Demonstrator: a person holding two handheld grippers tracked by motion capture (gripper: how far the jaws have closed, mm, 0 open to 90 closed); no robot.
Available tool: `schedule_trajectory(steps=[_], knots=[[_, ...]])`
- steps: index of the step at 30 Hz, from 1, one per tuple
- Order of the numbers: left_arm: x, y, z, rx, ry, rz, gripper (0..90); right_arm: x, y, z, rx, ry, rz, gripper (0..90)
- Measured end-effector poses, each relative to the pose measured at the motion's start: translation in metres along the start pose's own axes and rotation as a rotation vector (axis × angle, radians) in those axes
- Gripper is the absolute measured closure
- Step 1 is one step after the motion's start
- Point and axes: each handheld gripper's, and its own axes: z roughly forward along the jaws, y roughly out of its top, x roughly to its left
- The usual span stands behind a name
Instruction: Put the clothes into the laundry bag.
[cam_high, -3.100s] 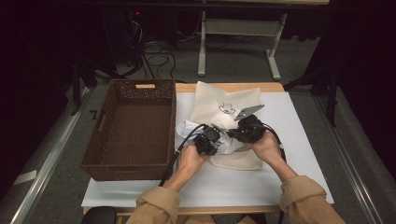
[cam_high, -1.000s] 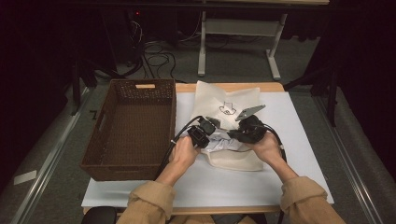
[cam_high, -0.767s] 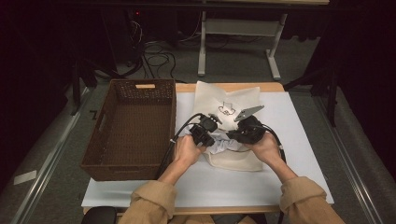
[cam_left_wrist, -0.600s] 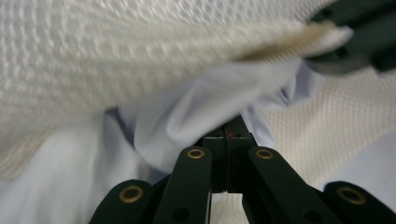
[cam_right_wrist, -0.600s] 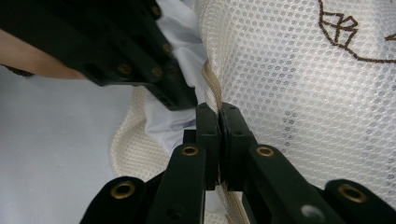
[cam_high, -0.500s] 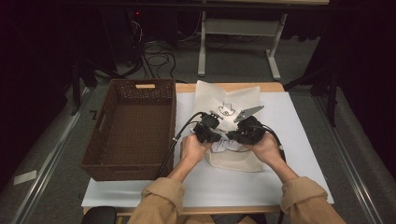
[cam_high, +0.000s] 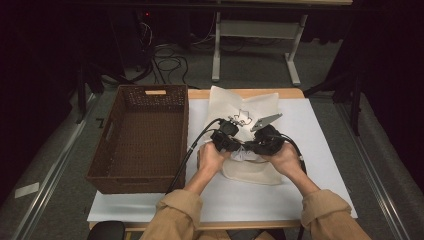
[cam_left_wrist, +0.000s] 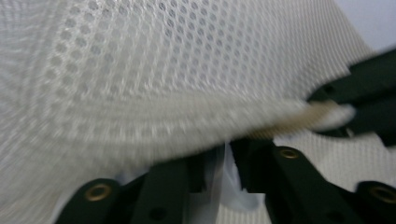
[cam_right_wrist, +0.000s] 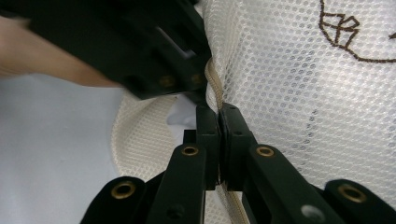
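Both grippers are working the mesh laundry bag (cam_high: 248, 131) in the middle of the white tabletop (cam_high: 325, 150), just right of the brown wicker basket (cam_high: 142, 137). The right gripper (cam_right_wrist: 218, 116) is clenched tight on the bag's corded edge (cam_right_wrist: 214, 84), pinning it. The left gripper (cam_left_wrist: 227, 161) has shifted in from the bag's left side since a second ago to sit right beside its partner, and its fingers (cam_left_wrist: 184, 175) have just been opening: now released, a thin fold of fabric hanging loose in the gap. By the look of it, one hand anchors the rim while the left hand hunts a fresh hold.
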Motion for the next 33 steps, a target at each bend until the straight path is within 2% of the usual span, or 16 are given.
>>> schedule_trajectory(steps=[1, 5, 11, 15, 19, 22, 24, 25, 26, 27, 28, 31, 33], knots=[[-0.002, 0.001, -0.006, 0.017, 0.014, 0.016, 70.2, -0.001, 0.0, 0.0, -0.004, 0.0, 0.0, 88.5], [-0.006, -0.001, -0.027, 0.062, 0.073, 0.028, 56.8, -0.002, -0.002, -0.003, -0.005, -0.006, 0.012, 88.5], [-0.005, -0.008, -0.043, 0.131, 0.158, 0.046, 46.9, -0.003, -0.002, -0.003, -0.013, -0.008, 0.013, 88.4], [-0.004, -0.011, -0.042, 0.186, 0.179, 0.063, 43.9, -0.002, -0.001, -0.002, -0.008, -0.008, 0.019, 88.4], [0.0, -0.013, -0.027, 0.244, 0.176, 0.052, 43.7, -0.003, -0.001, -0.001, -0.009, -0.008, 0.015, 88.4], [0.005, -0.015, -0.012, 0.283, 0.165, 0.042, 48.7, -0.003, -0.002, -0.001, -0.008, -0.009, 0.014, 88.4], [0.008, -0.017, -0.004, 0.292, 0.151, 0.026, 62.3, -0.004, -0.002, -0.001, -0.005, -0.009, 0.013, 88.4], [0.009, -0.017, -0.002, 0.29, 0.117, 0.018, 70.1, -0.004, -0.002, -0.001, -0.006, -0.008, 0.012, 88.4], [0.009, -0.017, -0.001, 0.277, 0.1, 0.016, 78.0, -0.004, -0.002, -0.001, -0.006, -0.007, 0.01, 88.4], [0.008, -0.017, -0.001, 0.271, 0.089, 0.025, 82.5, -0.003, -0.001, -0.001, -0.006, -0.008, 0.011, 88.4], [0.007, -0.017, -0.001, 0.252, 0.063, 0.018, 85.2, -0.003, -0.001, -0.001, -0.004, -0.007, 0.01, 88.4], [0.005, -0.015, -0.004, 0.191, -0.016, 0.002, 87.1, -0.002, -0.001, 0.0, -0.001, -0.006, 0.012, 88.4], [0.005, -0.013, -0.004, 0.15, -0.045, -0.015, 87.3, -0.002, 0.0, 0.001, -0.004, -0.005, -0.001, 88.5]])
